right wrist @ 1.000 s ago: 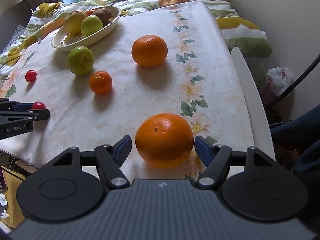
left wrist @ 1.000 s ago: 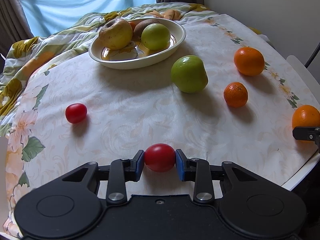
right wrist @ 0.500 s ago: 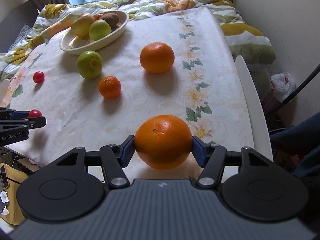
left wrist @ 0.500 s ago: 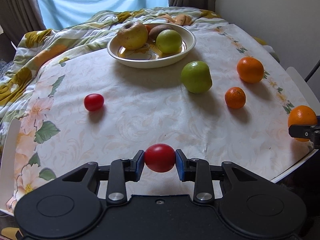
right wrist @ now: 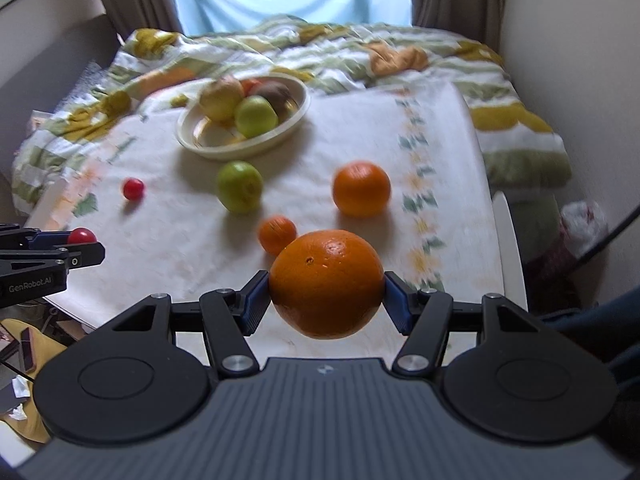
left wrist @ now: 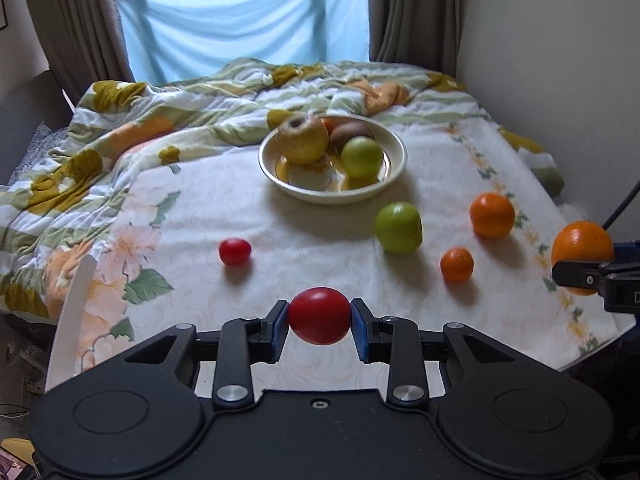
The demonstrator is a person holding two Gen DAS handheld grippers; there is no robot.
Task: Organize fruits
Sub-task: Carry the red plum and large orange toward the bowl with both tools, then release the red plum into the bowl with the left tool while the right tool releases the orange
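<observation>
My left gripper (left wrist: 319, 318) is shut on a red tomato (left wrist: 319, 315) and holds it above the table's near edge. My right gripper (right wrist: 326, 292) is shut on a large orange (right wrist: 326, 282), lifted off the table; that orange also shows in the left wrist view (left wrist: 582, 242). A cream bowl (left wrist: 390, 176) at the back holds a yellow apple (left wrist: 302, 142), a green apple (left wrist: 361, 157) and a brown fruit. Loose on the cloth lie a second tomato (left wrist: 235, 251), a green apple (left wrist: 399, 228), a small orange (left wrist: 456, 264) and a medium orange (left wrist: 491, 215).
The table wears a floral cloth (left wrist: 280, 248), with a rumpled quilt (left wrist: 160, 120) behind it and a window curtain beyond. A wall stands close on the right. A white chair rim (right wrist: 510, 248) borders the table's right edge.
Both grippers have risen and pulled back, carrying their fruit. The right gripper closed on the large orange and lifted it off the table. The left kept its hold on the tomato.
</observation>
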